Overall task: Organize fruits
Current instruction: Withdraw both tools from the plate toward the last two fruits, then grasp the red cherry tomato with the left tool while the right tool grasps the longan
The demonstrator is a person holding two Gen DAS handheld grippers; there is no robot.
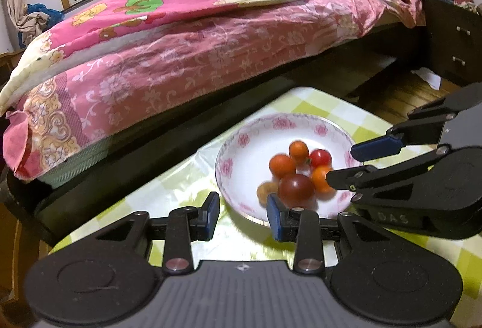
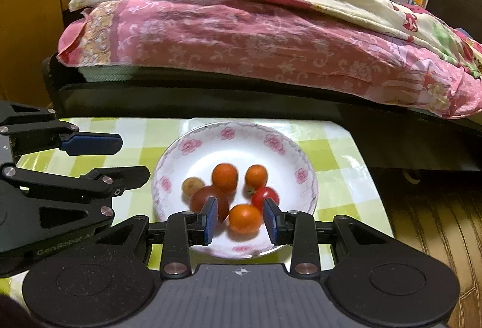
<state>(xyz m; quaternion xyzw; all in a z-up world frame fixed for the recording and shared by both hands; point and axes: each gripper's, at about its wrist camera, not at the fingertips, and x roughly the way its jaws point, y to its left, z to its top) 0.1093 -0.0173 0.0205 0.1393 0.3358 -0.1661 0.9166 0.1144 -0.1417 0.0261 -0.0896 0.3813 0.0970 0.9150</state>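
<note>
Nearest my right wrist camera, my right tongs [image 2: 240, 218] stand spread apart over the near rim of the flowered bowl [image 2: 280, 144], clasping nothing; an orange tomato [image 2: 244, 219] lies between the blue pads without clearly touching either. My left tongs [image 1: 243, 214] are likewise released, hovering at the bowl's near left edge, and the right pad [image 1: 272, 215] hides part of the dark red tomato [image 1: 296, 191].

Six small fruits sit clustered in the bowl, all blurred: three orange, one bright red [image 2: 265, 197], the dark red one, and a brownish one [image 2: 192, 186] whose kind I cannot make out. From the left view the right tongs cover the nearest orange fruit's right side.

Around the bowl the worktop [image 2: 328, 153], in green-and-white check cloth, lies bare; its far edge runs close under the bed [image 2: 241, 35], and its right edge drops to the wooden floor [image 2: 427, 225]. Only the left view shows the dark nightstand [image 1: 455, 48] at far right.
</note>
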